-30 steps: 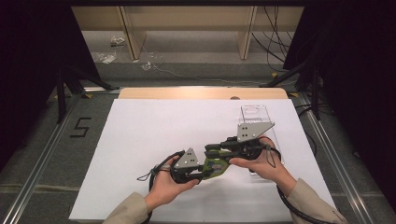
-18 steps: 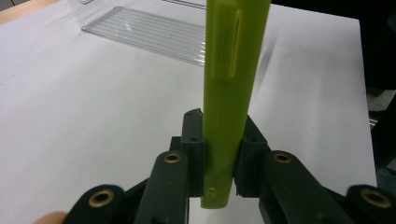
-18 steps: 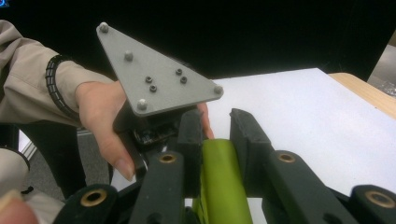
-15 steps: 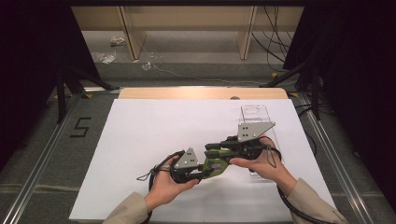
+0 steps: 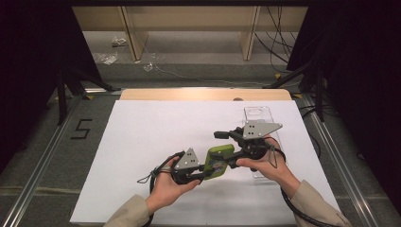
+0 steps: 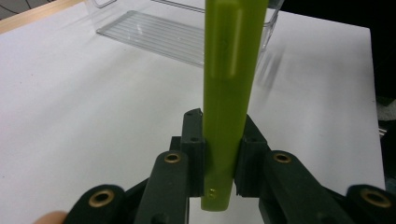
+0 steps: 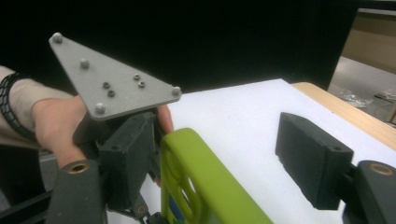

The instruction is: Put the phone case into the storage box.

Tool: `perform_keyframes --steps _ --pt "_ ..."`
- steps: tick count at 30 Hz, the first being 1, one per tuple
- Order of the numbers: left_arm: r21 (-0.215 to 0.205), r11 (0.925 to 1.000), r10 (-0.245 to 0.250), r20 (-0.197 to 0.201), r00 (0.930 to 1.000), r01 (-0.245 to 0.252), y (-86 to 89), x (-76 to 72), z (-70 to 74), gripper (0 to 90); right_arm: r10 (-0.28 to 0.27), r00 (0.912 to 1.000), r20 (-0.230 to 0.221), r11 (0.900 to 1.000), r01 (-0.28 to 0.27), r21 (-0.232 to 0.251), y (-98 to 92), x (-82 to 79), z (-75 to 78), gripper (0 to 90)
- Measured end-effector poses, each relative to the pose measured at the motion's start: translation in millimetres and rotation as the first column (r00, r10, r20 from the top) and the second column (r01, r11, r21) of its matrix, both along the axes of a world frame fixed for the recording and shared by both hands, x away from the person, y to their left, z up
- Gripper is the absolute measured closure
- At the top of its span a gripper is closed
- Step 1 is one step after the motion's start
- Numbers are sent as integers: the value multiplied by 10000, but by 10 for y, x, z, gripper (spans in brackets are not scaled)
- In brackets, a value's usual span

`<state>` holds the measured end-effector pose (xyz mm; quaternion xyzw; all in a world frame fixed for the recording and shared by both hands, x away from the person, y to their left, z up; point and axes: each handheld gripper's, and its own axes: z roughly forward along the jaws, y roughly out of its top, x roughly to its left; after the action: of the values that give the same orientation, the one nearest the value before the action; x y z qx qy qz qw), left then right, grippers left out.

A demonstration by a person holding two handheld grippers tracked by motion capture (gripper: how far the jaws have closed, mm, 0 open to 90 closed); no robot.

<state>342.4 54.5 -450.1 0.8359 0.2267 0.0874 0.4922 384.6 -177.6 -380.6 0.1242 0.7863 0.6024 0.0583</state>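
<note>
Green plastic case [image 5: 219, 161], stiff and light, pinched edgewise by left gripper [image 5: 201, 172]; right gripper [image 5: 226, 149], at 3 o'clock, just opening off it.

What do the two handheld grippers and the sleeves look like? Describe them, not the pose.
Both the left gripper and the right gripper are black, with blocky black jaw pads and brass-coloured pivot bushings. Each carries a grey three-cornered plate studded with small screws, and each trails a black cable. The person wears light beige long sleeves, with a dark band at the left wrist.
</note>
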Motion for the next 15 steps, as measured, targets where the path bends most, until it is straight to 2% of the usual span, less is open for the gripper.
perform_keyframes --steps 3,6,9,12,13,14,15 --pt "-21 9996 280 1 9996 -280 13 8 -4 768 -234 9997 -61 9997 234 95 -10 18 -16 262" --pt "-41 9968 803 55 9968 -803 49 27 -1 768 -545 9984 -130 9983 547 213 -31 36 -29 243" --pt "-5 9933 1155 113 9932 -1155 74 39 3 768 -878 9958 -256 9946 890 529 -59 57 -36 242" --pt "-11 9906 1369 118 9905 -1369 86 48 3 768 -1249 9917 -304 9898 1266 648 -81 77 -49 213" --pt "-81 9869 1613 182 9867 -1612 99 51 4 768 -1416 9893 -348 9871 1438 703 -90 83 -57 201" --pt "-81 9869 1613 182 9867 -1612 99 51 4 768 -1482 9882 -380 9857 1508 747 -93 88 -62 195" --pt "-108 9821 1881 252 9818 -1879 114 55 13 768 -1589 9865 -400 9839 1615 766 -100 93 -69 186"
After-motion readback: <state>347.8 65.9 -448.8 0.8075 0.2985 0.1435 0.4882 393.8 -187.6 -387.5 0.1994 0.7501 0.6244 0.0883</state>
